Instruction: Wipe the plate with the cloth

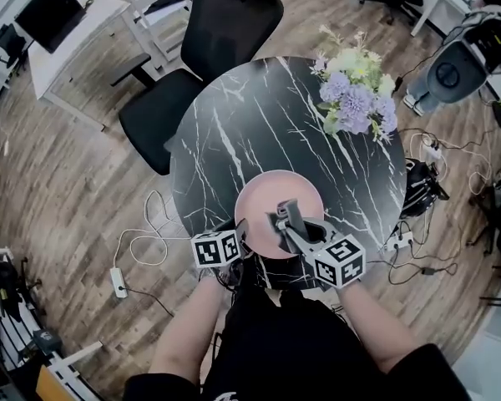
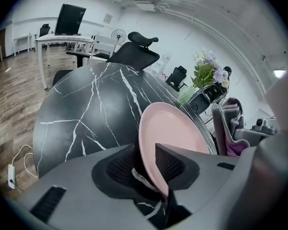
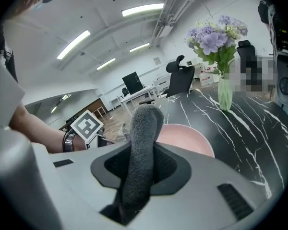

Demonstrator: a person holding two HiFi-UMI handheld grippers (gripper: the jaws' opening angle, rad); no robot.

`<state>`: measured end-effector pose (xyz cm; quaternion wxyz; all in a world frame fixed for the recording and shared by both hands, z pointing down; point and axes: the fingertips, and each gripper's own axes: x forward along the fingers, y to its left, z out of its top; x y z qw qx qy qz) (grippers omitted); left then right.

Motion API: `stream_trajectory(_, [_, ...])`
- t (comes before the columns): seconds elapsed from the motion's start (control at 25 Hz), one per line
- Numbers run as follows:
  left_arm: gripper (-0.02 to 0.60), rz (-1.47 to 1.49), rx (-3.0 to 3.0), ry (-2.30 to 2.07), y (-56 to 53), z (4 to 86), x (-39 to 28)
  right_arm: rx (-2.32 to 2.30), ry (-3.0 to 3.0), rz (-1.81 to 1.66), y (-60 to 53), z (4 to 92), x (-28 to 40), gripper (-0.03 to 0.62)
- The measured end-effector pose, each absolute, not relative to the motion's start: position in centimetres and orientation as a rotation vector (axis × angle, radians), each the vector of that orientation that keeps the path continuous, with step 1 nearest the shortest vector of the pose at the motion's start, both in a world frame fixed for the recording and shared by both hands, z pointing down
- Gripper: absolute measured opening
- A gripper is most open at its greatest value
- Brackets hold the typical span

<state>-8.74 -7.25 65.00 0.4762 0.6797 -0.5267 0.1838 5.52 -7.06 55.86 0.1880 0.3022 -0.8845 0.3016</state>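
Observation:
A pink plate (image 1: 267, 200) lies on the round black marble table (image 1: 234, 124), close to its near edge. My left gripper (image 1: 244, 232) is at the plate's near left rim. In the left gripper view the plate (image 2: 175, 128) has its rim between the jaws of the left gripper (image 2: 145, 164), with a gap still showing on the left pad's side. My right gripper (image 1: 285, 217) hovers over the plate's near part, shut on a grey cloth (image 1: 288, 210). The cloth (image 3: 141, 147) stands up as a thick roll between the right gripper's (image 3: 143, 163) pads, with the plate (image 3: 187, 138) just beyond it.
A vase of purple and white flowers (image 1: 355, 94) stands at the table's far right. A black office chair (image 1: 225, 32) is pushed up to the far side. Cables and a power strip (image 1: 118, 282) lie on the wooden floor to the left.

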Motion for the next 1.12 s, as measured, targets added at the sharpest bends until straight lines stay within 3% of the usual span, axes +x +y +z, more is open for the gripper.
stream_trajectory(0.4, [0.052,0.479,1.666,-1.146,-8.8,66.1,-8.5,0.839,-2.353,0.911,-6.9,59.0,1.7,0.107])
stream_trajectory(1.12, [0.029,0.381,1.586,-1.183,-9.0,66.6,-8.6,0.768,-2.033,1.192,-4.8,65.1,-1.1,0.107])
